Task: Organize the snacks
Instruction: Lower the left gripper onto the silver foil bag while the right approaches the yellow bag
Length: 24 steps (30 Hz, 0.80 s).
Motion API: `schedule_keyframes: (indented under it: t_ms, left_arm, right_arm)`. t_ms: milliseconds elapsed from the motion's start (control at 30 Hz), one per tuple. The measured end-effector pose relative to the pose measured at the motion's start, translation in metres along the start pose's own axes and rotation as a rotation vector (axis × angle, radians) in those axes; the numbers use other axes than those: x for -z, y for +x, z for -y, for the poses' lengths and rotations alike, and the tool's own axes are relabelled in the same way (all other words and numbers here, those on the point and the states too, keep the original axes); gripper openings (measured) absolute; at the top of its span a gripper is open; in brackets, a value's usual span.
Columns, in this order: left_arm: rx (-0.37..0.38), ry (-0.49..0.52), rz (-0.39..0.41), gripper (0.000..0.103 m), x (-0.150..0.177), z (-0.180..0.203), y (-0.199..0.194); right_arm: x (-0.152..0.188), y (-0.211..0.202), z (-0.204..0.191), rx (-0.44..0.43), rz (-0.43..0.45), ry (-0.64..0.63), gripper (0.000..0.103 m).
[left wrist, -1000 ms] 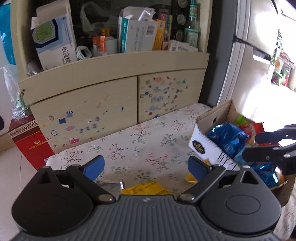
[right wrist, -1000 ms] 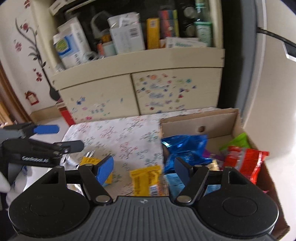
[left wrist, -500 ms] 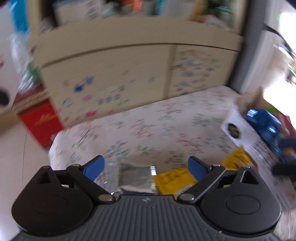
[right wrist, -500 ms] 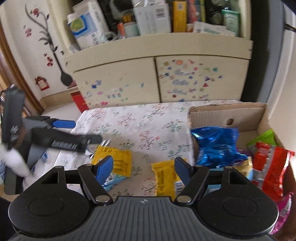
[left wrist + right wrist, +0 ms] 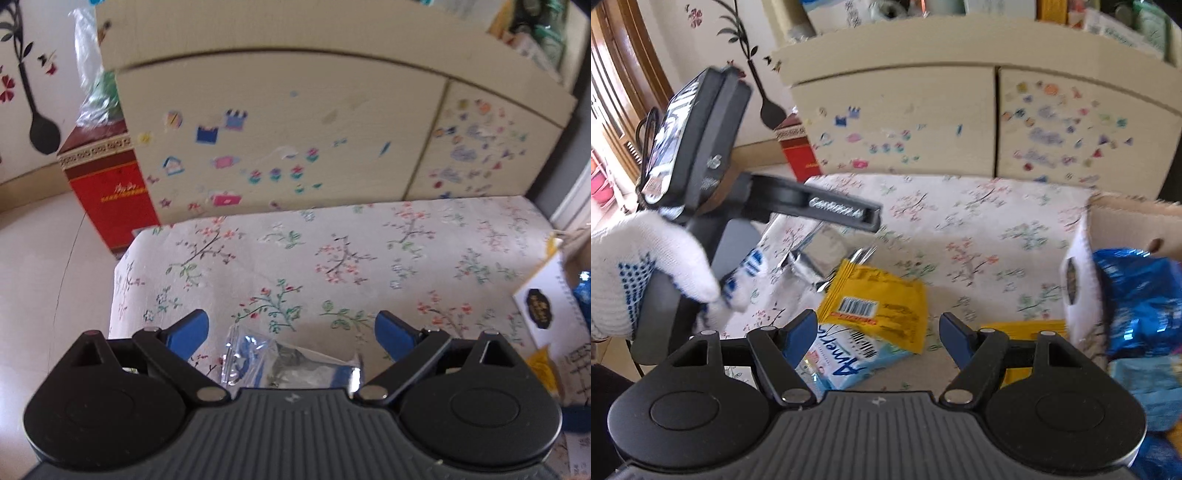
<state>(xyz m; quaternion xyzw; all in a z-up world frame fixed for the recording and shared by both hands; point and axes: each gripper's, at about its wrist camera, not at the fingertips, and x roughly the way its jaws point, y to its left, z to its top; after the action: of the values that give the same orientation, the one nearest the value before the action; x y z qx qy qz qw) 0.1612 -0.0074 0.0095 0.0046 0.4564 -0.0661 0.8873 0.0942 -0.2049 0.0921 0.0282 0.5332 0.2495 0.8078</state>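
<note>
My left gripper (image 5: 291, 328) is open and empty, low over a clear silvery snack packet (image 5: 291, 363) on the floral tablecloth (image 5: 351, 251). My right gripper (image 5: 877, 326) is open and empty above a yellow snack bag (image 5: 879, 302) that overlaps a light blue packet (image 5: 846, 363). A second yellow bag (image 5: 1023, 332) lies beside the cardboard box (image 5: 1126, 218), which holds a shiny blue bag (image 5: 1137, 295). The left gripper also shows in the right wrist view (image 5: 849, 236), held by a gloved hand over the silvery packet (image 5: 809, 262).
A cream cabinet (image 5: 295, 122) with stickers stands behind the table. A red box (image 5: 110, 192) sits on the floor at the left. The box's white flap (image 5: 550, 306) shows at the right edge of the left wrist view.
My left gripper has swung left and down over the silvery packet. My right gripper has moved left and lower, from the box toward the yellow and light blue packets. Both stayed open.
</note>
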Motion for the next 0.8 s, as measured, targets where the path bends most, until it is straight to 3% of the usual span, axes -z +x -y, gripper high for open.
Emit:
schedule_keyframes:
  t_ms: [133, 400, 667, 800]
  left_arm:
    - [-0.042, 0.025, -0.025, 0.096, 0.004, 0.0, 0.012]
    - [-0.043, 0.063, -0.065, 0.097, 0.014, -0.011, 0.009]
    - [-0.032, 0.101, -0.118, 0.097, 0.023, -0.027, 0.003]
    - [-0.034, 0.121, -0.104, 0.097, 0.024, -0.029, -0.003]
  right_arm:
    - [0.002, 0.013, -0.004, 0.01, -0.01, -0.008, 0.077]
    - [0.008, 0.036, -0.008, 0.005, -0.055, -0.019, 0.067]
    - [0.011, 0.023, -0.022, -0.141, -0.129, -0.109, 0.067]
    - [0.007, 0.015, -0.023, -0.11, -0.081, -0.153, 0.07]
